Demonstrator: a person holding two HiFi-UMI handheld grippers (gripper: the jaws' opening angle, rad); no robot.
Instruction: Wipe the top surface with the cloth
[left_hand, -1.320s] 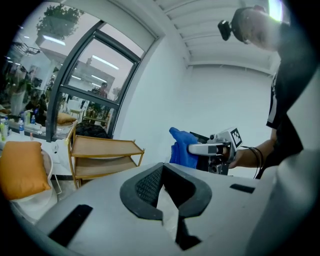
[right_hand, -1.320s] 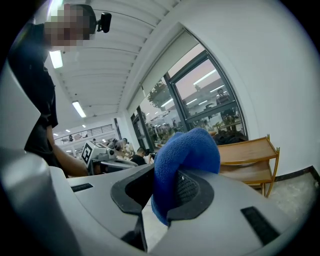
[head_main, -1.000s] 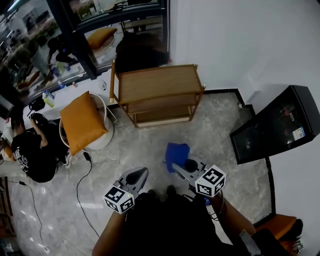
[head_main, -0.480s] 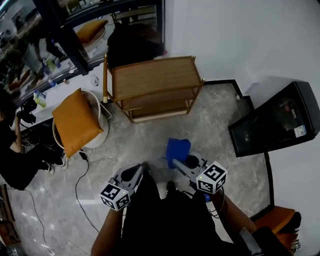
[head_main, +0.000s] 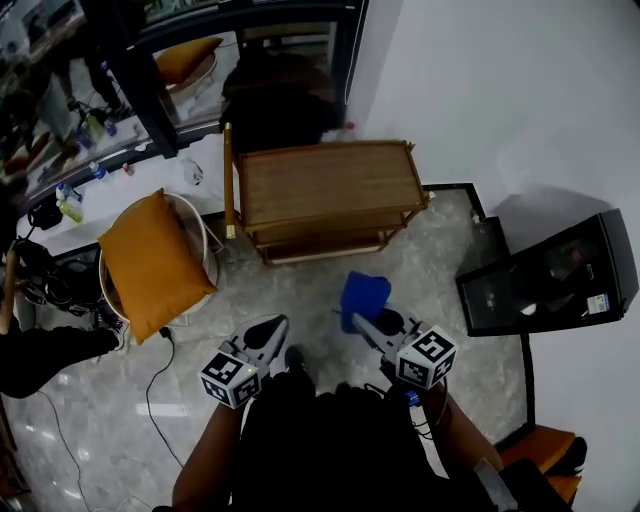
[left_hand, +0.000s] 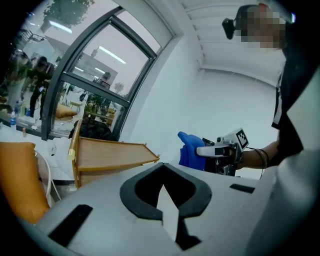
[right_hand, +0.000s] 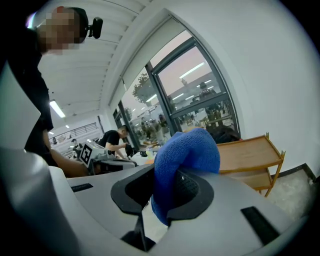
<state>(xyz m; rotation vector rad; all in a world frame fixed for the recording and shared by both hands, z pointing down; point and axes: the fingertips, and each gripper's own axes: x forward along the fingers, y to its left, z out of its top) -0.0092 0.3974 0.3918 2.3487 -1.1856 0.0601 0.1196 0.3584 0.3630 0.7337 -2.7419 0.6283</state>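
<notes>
Orange fabric marks the left limit of the scene: a cushion (head_main: 152, 262) on a white chair (head_main: 203, 225), well apart from the work.

Left gripper (head_main: 270, 328): jaws drawn together with nothing between them, held near the person's body. It appears to have no part in the wipe, so it is best kept low and out of the cloth's path.

Wooden shelf unit (head_main: 330, 185): stands on the far side of both grippers, against the white wall. Its top surface is bare and not yet touched.

Blue cloth (head_main: 363, 295): bunched and clamped in the right gripper (head_main: 360, 318), with a rounded wad standing proud of the jaw tips. It hangs over the floor, apart from the shelf.

Recommended procedure, as a judgement:
- Carry the cloth forward to one end of the top.
- Lower it until the wad alone presses on the wood.
- Sweep in overlapping passes along the length.
- Keep the jaw tips clear of the raised edge and corner posts.

Black cabinet (head_main: 545, 275), far right: no bearing on the step.
</notes>
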